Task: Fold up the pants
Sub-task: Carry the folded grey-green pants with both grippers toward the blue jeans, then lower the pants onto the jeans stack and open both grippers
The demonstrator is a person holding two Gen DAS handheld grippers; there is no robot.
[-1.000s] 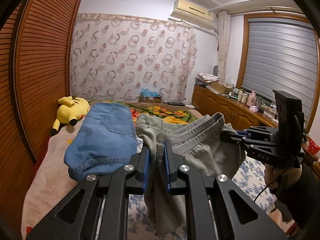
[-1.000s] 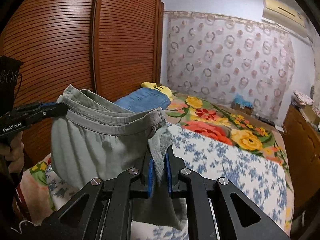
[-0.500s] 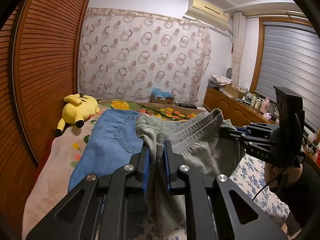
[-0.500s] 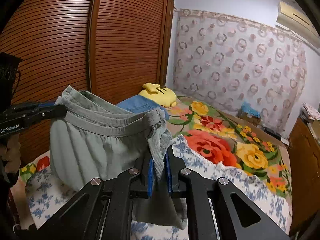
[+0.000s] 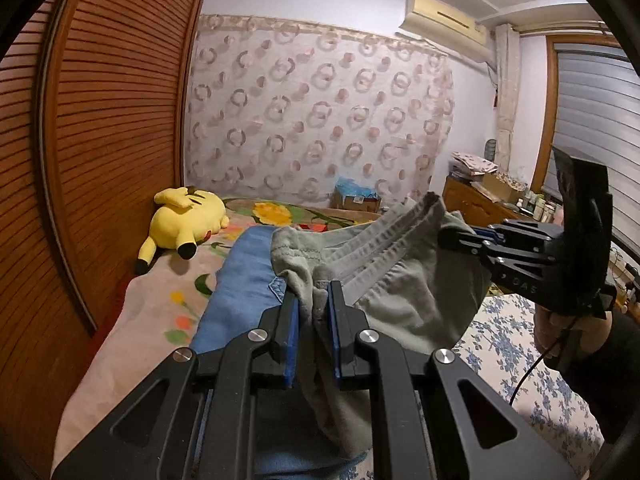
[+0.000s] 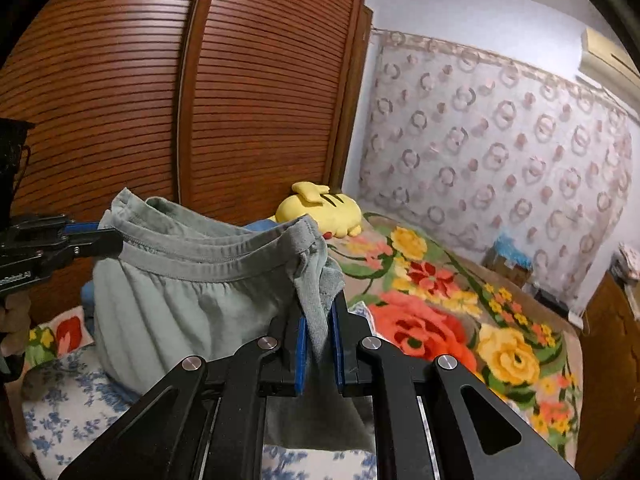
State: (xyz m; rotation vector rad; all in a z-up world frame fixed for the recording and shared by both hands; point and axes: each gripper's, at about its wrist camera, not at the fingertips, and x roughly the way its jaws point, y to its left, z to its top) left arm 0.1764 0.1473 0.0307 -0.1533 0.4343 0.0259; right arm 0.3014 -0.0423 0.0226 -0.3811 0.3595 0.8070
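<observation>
Pants (image 5: 404, 292): grey-green, hanging in the air above the bed, waistband stretched between my two grippers.
Bed (image 6: 460, 320): flowered blanket over its far end, blue-flowered sheet at the near edge.
Jeans (image 5: 244, 276): blue, lying flat along the bed's left side under the pants.
Plush toy (image 5: 186, 220): yellow, at the far left corner.
Left gripper (image 5: 314, 312): pinching one waistband end.
Right gripper (image 6: 322, 320): pinching the other end.

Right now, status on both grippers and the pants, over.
Left gripper and right gripper both shut on grey pants waistband, held up over the bed. Folded jeans and yellow plush toy lie beyond.
</observation>
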